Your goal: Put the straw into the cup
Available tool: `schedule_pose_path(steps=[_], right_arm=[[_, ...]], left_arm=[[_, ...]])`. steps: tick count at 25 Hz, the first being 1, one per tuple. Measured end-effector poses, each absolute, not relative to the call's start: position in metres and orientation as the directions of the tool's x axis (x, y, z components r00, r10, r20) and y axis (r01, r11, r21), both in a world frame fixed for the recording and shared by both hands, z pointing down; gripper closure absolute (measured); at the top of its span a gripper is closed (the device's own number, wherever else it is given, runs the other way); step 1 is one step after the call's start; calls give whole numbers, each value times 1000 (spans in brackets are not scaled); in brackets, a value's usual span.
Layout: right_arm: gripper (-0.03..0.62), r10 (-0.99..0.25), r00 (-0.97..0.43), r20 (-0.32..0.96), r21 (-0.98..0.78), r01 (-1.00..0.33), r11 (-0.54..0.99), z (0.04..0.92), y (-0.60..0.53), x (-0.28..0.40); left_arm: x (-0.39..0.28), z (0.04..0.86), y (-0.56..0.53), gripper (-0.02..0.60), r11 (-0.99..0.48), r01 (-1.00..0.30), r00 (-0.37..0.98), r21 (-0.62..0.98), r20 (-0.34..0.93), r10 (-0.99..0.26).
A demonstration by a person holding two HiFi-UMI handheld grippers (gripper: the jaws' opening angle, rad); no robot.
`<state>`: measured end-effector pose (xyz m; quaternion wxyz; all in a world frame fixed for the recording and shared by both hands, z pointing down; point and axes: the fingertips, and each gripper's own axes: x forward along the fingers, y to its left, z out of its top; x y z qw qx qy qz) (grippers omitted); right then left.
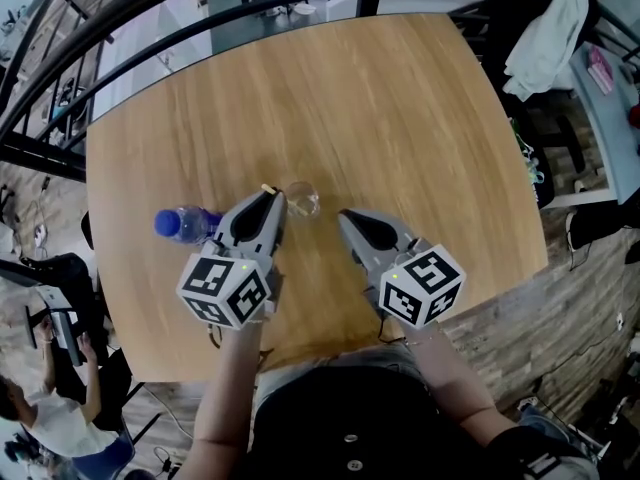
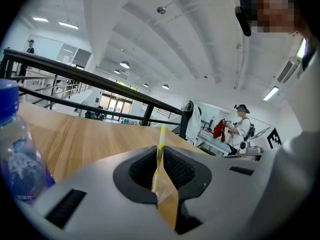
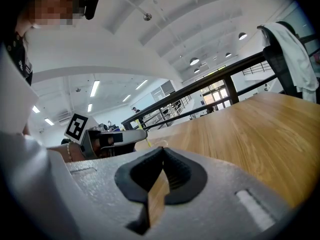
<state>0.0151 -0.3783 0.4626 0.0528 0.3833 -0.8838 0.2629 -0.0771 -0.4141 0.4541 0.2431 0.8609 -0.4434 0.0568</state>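
A thin yellow-and-white striped straw [image 2: 160,146] stands upright, pinched between the shut jaws of my left gripper [image 2: 159,154]. In the head view the left gripper [image 1: 274,197] points at the table's middle, and the straw's tip [image 1: 267,188] pokes out just left of a small clear cup [image 1: 301,199]. The cup stands upright on the wooden table [image 1: 380,118], close to the left gripper's tips. My right gripper [image 1: 346,217] hovers to the cup's right and nearer me. Its jaws [image 3: 162,151] are shut with nothing between them. The right gripper view shows the cup's rim [image 3: 159,143] just past its tips.
A plastic bottle with a blue cap [image 1: 184,224] lies left of the left gripper and looms close in the left gripper view [image 2: 15,154]. A black railing [image 1: 120,28] runs along the table's far edge. A chair with white clothing [image 1: 550,28] stands at the right.
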Motion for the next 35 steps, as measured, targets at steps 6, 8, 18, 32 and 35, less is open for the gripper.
schedule_pose_path(steps=[6, 8, 18, 32, 35], right_arm=[[595, -654, -696, 296, -414, -711, 569, 461, -380, 17], [595, -654, -697, 294, -413, -710, 570, 460, -378, 14], [595, -652, -710, 266, -385, -699, 603, 436, -364, 5], [595, -641, -743, 193, -332, -664, 670, 387, -331, -15], [595, -631, -755, 181, -315, -652, 690, 377, -321, -23]], left_arm=[[-79, 458, -413, 500, -491, -790, 603, 367, 326, -728], [-80, 459, -412, 483, -492, -788, 606, 369, 328, -725], [-85, 445, -393, 466, -507, -775, 621, 377, 305, -722], [-106, 399, -336, 525, -544, -762, 628, 352, 192, -754], [-106, 395, -321, 534, -551, -757, 632, 352, 179, -754]])
